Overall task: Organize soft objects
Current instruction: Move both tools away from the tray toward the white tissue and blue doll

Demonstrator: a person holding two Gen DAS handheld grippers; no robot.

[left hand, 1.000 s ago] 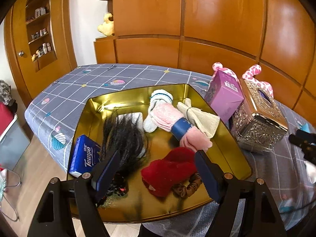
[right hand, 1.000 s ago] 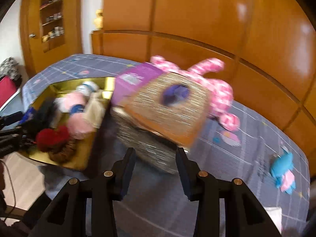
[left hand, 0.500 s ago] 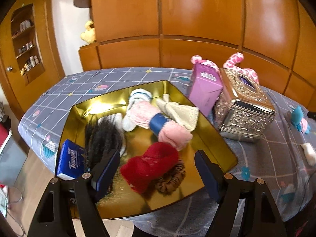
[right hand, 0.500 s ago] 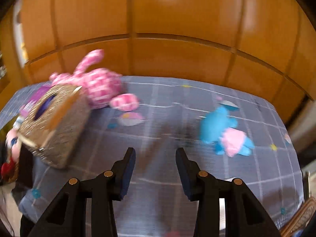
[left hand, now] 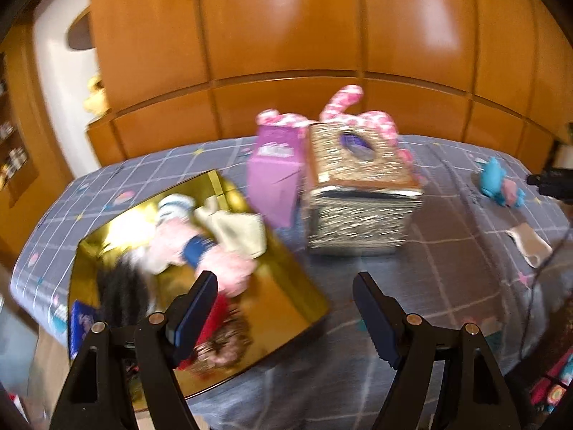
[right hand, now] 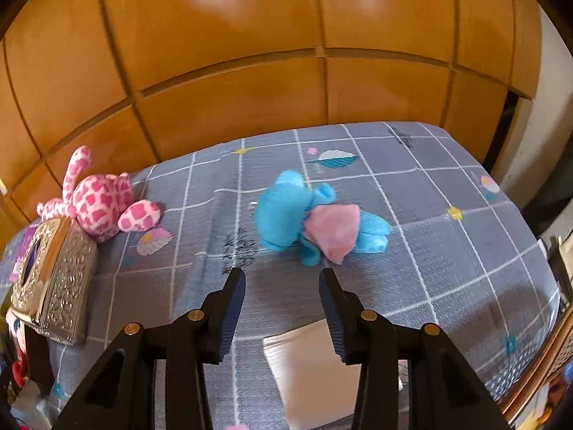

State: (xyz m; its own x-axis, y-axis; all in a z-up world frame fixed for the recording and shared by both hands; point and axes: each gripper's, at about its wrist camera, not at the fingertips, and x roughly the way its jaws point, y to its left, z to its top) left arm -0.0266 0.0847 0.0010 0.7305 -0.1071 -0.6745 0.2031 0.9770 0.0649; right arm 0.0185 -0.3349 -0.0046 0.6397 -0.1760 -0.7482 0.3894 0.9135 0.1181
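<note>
A blue and pink plush toy lies on the grey checked bedspread, just beyond my open, empty right gripper. It shows small at far right in the left wrist view. A pink spotted plush lies behind the silver tissue box. My open, empty left gripper hovers over the right edge of the gold tray, which holds pink socks, a cream cloth, a black wig, a red fuzzy item and a brown scrunchie.
A purple box stands beside the silver tissue box. A white folded cloth lies under my right gripper. A cream cloth lies at right. A wooden panelled wall backs the bed. A blue tissue pack sits in the tray corner.
Both views swung right. The right gripper turned from the tissue box to face the blue and pink plush up close. The left gripper shifted right, over the tray's right edge.
</note>
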